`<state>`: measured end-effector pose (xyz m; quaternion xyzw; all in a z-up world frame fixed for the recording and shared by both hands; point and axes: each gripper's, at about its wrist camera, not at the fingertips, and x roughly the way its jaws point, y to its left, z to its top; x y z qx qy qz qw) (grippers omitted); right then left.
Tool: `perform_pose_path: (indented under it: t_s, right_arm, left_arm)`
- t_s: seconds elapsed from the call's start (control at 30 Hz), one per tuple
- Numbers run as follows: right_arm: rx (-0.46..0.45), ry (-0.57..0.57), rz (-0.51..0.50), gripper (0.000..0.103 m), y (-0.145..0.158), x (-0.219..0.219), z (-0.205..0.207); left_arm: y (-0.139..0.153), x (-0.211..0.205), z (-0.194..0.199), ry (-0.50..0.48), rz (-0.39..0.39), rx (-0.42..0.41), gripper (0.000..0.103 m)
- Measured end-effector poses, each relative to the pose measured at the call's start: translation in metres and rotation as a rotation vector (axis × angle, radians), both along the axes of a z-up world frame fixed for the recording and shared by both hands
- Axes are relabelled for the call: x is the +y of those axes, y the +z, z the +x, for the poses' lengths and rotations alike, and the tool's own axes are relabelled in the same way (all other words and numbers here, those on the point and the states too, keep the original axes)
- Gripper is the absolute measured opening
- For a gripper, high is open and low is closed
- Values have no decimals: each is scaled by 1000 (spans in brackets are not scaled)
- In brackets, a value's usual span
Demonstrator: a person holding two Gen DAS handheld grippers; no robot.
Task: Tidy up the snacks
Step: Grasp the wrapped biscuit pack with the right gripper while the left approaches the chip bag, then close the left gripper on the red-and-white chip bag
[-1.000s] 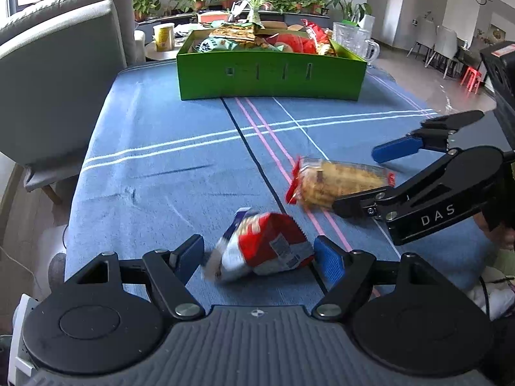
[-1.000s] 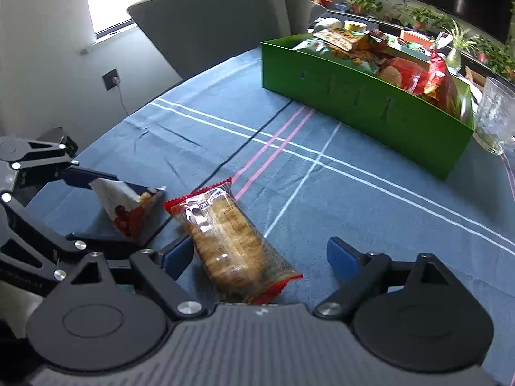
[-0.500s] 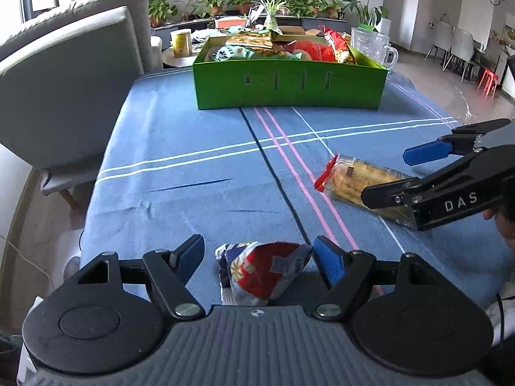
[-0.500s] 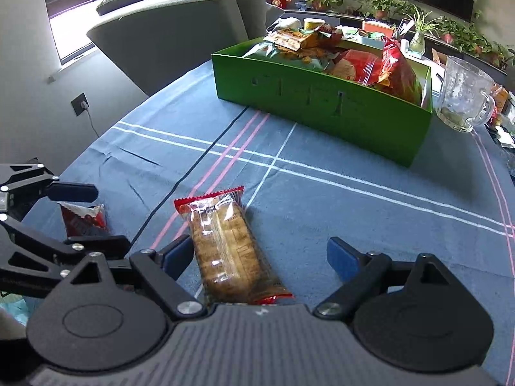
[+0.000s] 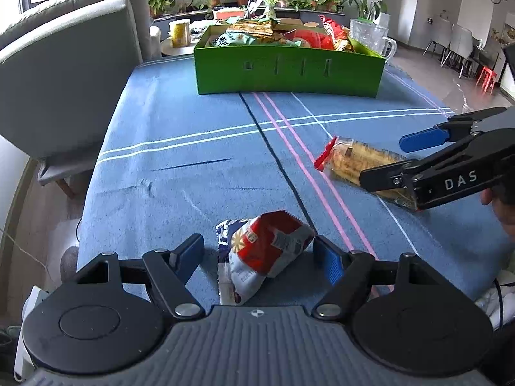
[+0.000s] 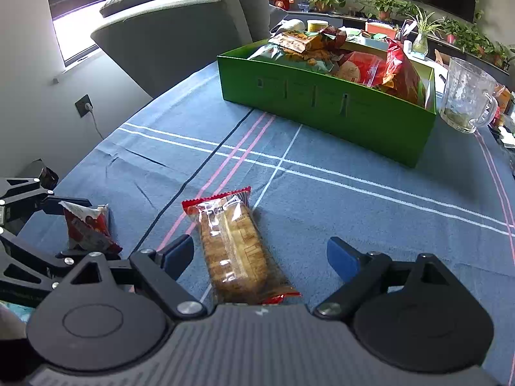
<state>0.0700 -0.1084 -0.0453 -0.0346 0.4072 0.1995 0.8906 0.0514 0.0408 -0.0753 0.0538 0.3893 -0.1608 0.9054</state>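
Note:
A red-and-white snack bag point(image 5: 267, 251) lies on the blue tablecloth between the open jaws of my left gripper point(image 5: 261, 255); it also shows in the right wrist view point(image 6: 87, 228). A clear pack of biscuits with red ends point(image 6: 235, 247) lies between the open jaws of my right gripper point(image 6: 261, 255); it also shows in the left wrist view point(image 5: 360, 164), where the right gripper point(image 5: 399, 160) straddles it. A green box point(image 5: 289, 67) full of snacks stands at the far end of the table, also in the right wrist view point(image 6: 325, 106).
A glass pitcher point(image 6: 466, 96) stands right of the green box. Grey chairs point(image 5: 64, 64) line the table's left side. A yellow cup point(image 5: 179, 32) sits on a side table behind. The blue cloth point(image 5: 193, 148) has stripes.
The left gripper has pulled back and up, so the red-and-white bag now sits deeper between its fingers. The right gripper has swung to face the green box, still over the biscuits.

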Motion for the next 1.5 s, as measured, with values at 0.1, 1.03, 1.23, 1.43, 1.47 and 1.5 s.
perform_pose_path:
  t_s: [0.1, 1.03, 1.23, 1.43, 1.47, 1.5]
  right_arm:
    - [6, 4, 1, 87, -2, 1, 0]
    - [-10, -35, 33, 86, 0, -3, 1]
    - [2, -51, 50, 86, -2, -8, 2]
    - [9, -55, 61, 86, -3, -9, 2]
    - [9, -55, 61, 86, -4, -9, 2]
    - [9, -54, 61, 86, -4, -9, 2]
  left_arm:
    - [2, 1, -1, -3, -15, -6, 54]
    - [8, -24, 8, -21, -18, -53, 48]
    - [5, -24, 8, -6, -3, -41, 55]
    - [-1, -22, 10, 6, 10, -21, 65]
    - [-1, -22, 10, 5, 9, -31, 63]
    - [-1, -23, 10, -3, 8, -35, 55]
